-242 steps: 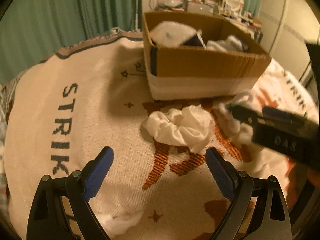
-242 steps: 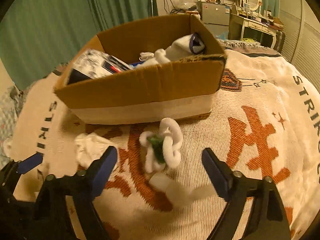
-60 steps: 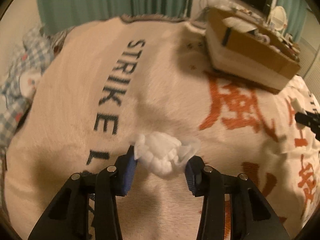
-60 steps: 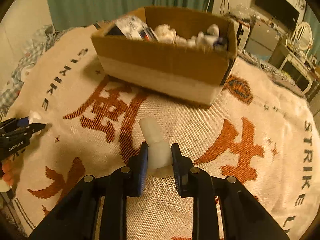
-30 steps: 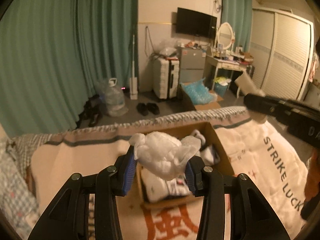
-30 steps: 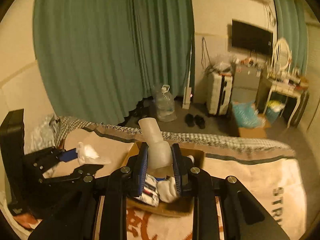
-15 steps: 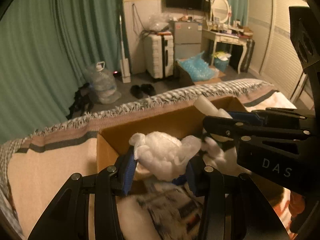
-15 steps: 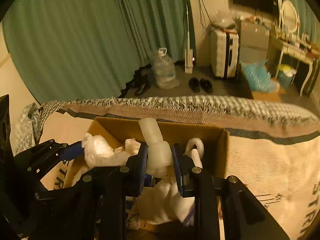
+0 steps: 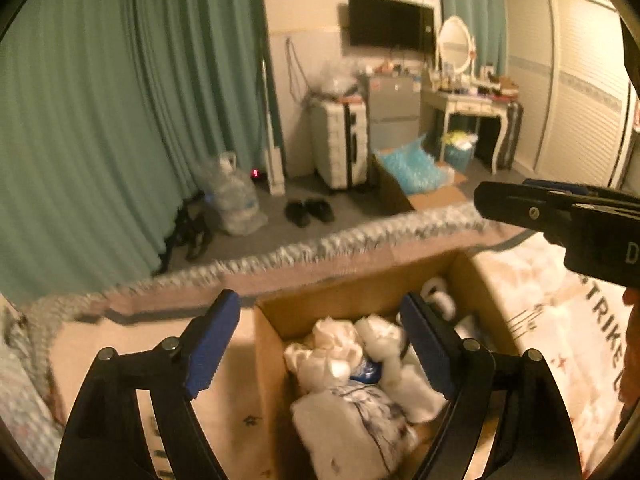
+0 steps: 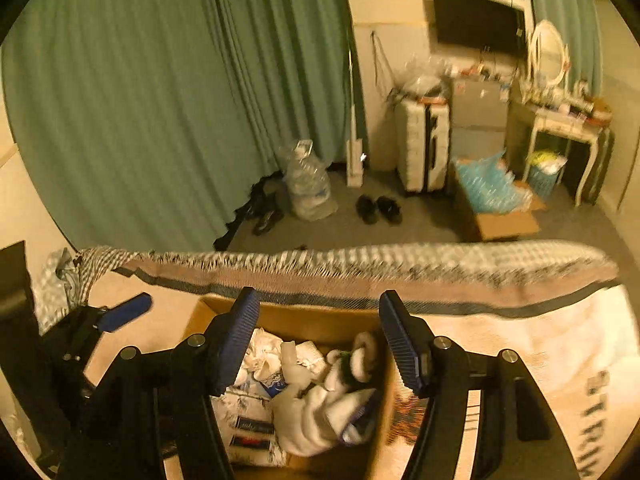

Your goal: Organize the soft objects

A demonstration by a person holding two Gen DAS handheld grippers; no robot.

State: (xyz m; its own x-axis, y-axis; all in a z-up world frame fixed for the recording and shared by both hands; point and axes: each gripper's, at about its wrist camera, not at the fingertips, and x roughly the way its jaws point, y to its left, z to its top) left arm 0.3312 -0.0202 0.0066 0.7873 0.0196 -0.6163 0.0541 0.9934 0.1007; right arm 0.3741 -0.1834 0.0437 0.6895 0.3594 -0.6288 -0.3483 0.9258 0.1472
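A cardboard box (image 9: 352, 292) sits on the bed blanket, filled with several white soft items (image 9: 340, 352). My left gripper (image 9: 320, 336) is open and empty, above the box's left part. My right gripper (image 10: 318, 336) is open and empty, above the box (image 10: 316, 326), whose white soft items (image 10: 320, 404) lie below the fingers. The right gripper also shows in the left wrist view (image 9: 560, 216), at the right above the box. The left gripper shows in the right wrist view (image 10: 124, 312) at the left.
The cream blanket (image 9: 560, 320) with dark lettering covers the bed; its fringed edge (image 10: 360, 264) lies just beyond the box. Beyond are green curtains (image 9: 120, 120), a suitcase (image 9: 340, 144), shoes (image 10: 378, 208) and a dressing table (image 9: 472, 108) on the floor.
Both grippers opened above the box. The crumpled white cloth from the left one and the white piece from the right one now lie in the box. Both grippers rose a little.
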